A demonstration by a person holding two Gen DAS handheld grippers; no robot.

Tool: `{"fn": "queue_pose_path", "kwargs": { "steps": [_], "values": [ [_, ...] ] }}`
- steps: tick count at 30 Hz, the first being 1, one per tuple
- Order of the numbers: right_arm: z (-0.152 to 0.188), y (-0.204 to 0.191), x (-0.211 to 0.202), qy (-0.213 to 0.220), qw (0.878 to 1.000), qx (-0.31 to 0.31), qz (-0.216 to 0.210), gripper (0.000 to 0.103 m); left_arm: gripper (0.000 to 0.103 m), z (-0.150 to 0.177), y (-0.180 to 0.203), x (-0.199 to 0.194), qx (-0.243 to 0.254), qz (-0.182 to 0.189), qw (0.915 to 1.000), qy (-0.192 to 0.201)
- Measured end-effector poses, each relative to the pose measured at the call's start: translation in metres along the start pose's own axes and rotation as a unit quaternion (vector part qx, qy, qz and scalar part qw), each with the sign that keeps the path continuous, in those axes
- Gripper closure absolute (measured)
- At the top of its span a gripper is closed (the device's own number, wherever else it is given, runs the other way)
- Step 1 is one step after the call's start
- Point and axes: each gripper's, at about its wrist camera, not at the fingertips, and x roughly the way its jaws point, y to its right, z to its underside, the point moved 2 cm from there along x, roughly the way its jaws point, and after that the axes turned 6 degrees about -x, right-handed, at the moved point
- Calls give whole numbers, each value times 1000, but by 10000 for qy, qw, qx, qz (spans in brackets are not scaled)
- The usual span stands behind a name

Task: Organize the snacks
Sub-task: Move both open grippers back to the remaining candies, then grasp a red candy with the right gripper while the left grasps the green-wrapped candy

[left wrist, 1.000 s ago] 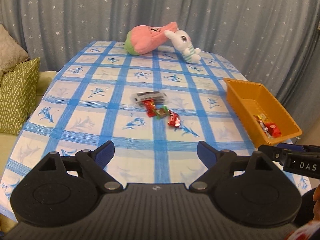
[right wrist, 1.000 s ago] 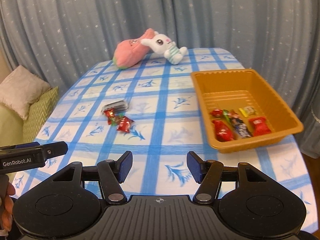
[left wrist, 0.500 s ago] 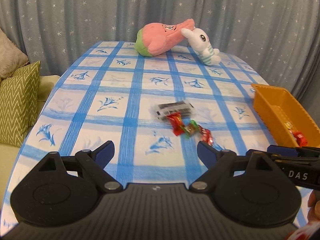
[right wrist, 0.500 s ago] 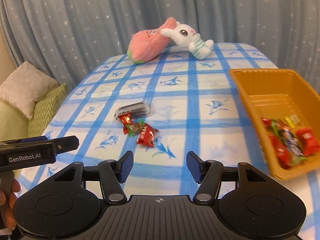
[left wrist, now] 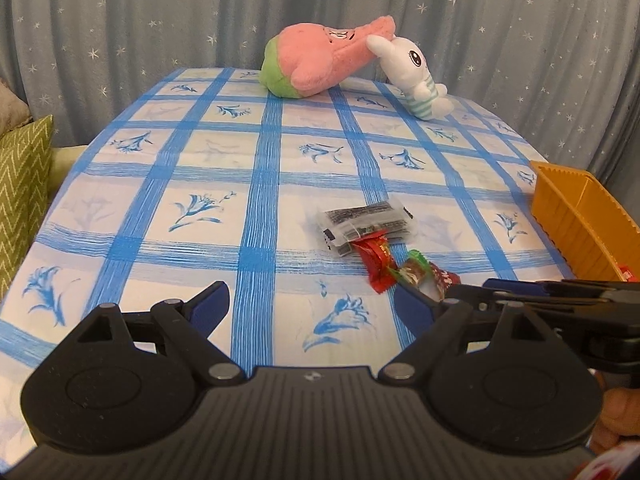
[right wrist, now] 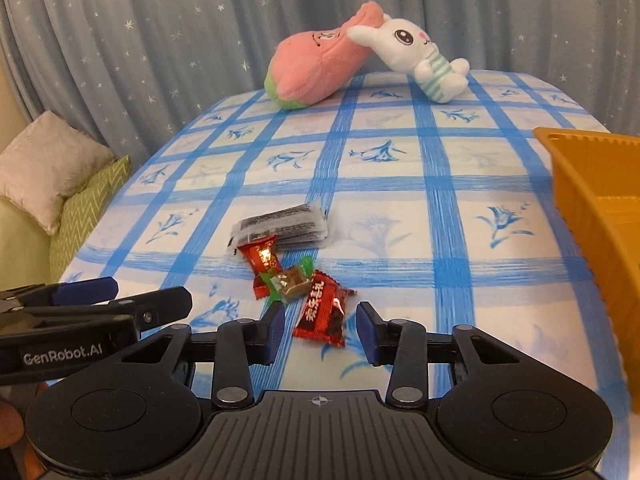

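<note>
A small pile of snacks lies mid-table: a black-and-clear packet [right wrist: 282,226] [left wrist: 368,224], a red candy [right wrist: 262,264] [left wrist: 376,260], a green-and-brown candy [right wrist: 292,280] and a red wrapper [right wrist: 322,316]. My right gripper [right wrist: 320,332] straddles the red wrapper. Its jaws are closing, with a gap still showing on each side of the wrapper. Just left of the pile, my left gripper [left wrist: 312,304] stands open over bare cloth with nothing between its fingers. The orange basket [right wrist: 580,200] [left wrist: 572,216] sits at the right edge, most of its inside out of view.
A pink plush [right wrist: 316,68] and a white rabbit plush [right wrist: 420,56] lie at the table's far end before a starry grey curtain. Left of the table, cushions [right wrist: 56,184] rest on a sofa. A blue-checked cloth [left wrist: 200,208] covers the table.
Both grippers came forward and down toward the snack pile, which now looks larger and nearer. The basket slid to the right edge of both views. The right jaws narrowed around the red wrapper.
</note>
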Motion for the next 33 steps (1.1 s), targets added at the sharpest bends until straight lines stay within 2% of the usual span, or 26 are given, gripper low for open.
{"fn": "queue_pose_path", "kwargs": {
  "steps": [4,6,11,16,21,26,33],
  "values": [
    [-3,1,16,-71,9999,-25,106,66,15,0,0,7,82,43,10000,7],
    [-4,1,23,-141,9998,-45,165,71,17,0,0,9,96,88,9999,-10],
    [-3,3,23,-107,9996,-143,205,79,26,3,7,13,231,299,9993,-63],
    [1,21,5,7,9993,-28,360,79,33,1,26,17,594,667,9960,-36],
    [9,42,-10,-3,9984,136,545,79,38,-2,55,25,1187,922,9886,37],
    [19,56,-17,-57,9976,201,656,79,56,-3,77,44,1711,1004,9801,-95],
    [24,62,-21,-8,9973,157,712,79,58,-4,88,65,2021,963,9742,-274]
  ]
}}
